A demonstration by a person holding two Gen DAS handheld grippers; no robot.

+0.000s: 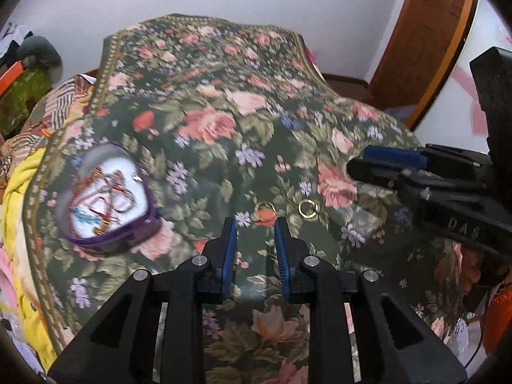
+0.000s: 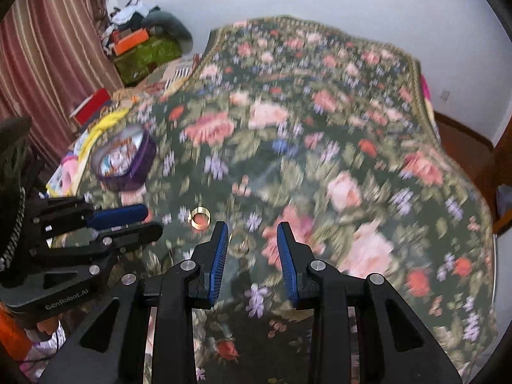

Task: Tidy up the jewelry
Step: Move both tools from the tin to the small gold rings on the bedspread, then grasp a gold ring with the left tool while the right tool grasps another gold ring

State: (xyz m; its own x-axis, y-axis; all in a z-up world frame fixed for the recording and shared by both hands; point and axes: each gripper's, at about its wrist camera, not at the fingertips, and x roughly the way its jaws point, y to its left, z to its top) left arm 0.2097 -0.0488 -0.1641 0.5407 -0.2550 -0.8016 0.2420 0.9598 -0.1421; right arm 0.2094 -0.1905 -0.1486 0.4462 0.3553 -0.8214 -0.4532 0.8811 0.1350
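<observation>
Two gold rings lie on the floral bedspread. In the left wrist view one ring lies just ahead of my open, empty left gripper, and the other ring lies a little to its right. A purple heart-shaped jewelry box with bangles inside stands open at the left. My right gripper comes in from the right. In the right wrist view my right gripper is open and empty, with one ring just inside its left finger and the other ring further left. The box is at the far left.
The bedspread covers the whole bed. Piled clothes and boxes lie at the far left, beside a striped curtain. A wooden door stands at the right. My left gripper crosses the right wrist view at the left.
</observation>
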